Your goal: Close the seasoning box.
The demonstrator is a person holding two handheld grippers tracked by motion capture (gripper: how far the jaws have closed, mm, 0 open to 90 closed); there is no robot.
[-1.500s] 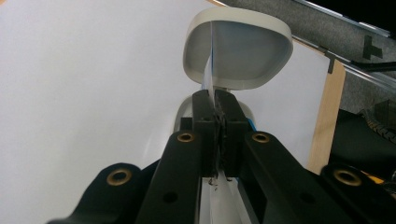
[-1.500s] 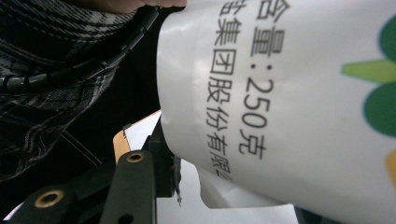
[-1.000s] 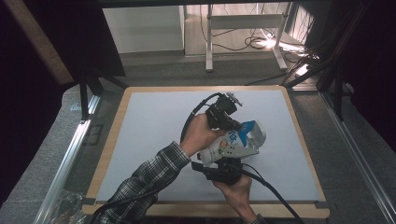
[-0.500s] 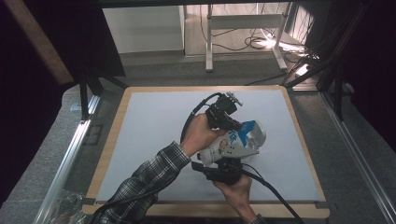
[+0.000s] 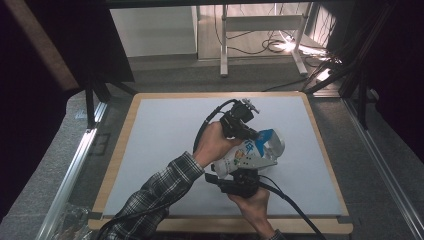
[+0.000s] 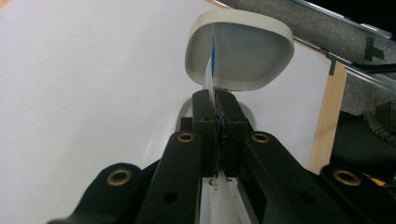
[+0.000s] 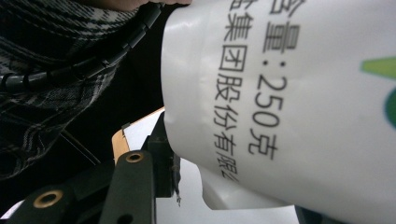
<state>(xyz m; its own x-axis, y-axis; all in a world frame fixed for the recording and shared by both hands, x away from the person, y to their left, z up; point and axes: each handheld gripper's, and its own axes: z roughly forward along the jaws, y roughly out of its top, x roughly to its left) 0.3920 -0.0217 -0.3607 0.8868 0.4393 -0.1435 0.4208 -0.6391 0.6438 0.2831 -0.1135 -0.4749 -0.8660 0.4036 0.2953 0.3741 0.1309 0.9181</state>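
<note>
Currently mid-table: right gripper (image 5: 239, 176) clamps the pouch (image 5: 248, 152) at its near end, left gripper (image 6: 217, 108) is pinched on its top edge by the lid (image 6: 240, 51); next, a steady pull apart

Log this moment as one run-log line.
left gripper: shut on pouch edge | right gripper: holding pouch | pouch: above table

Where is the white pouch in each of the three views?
High view: the white pouch lies right of centre, between both grippers.
Left gripper view: its thin edge rises from the shut jaws, centre.
Right gripper view: its printed face covers the right side.
Shared landmark: the table's wooden edge.
</note>
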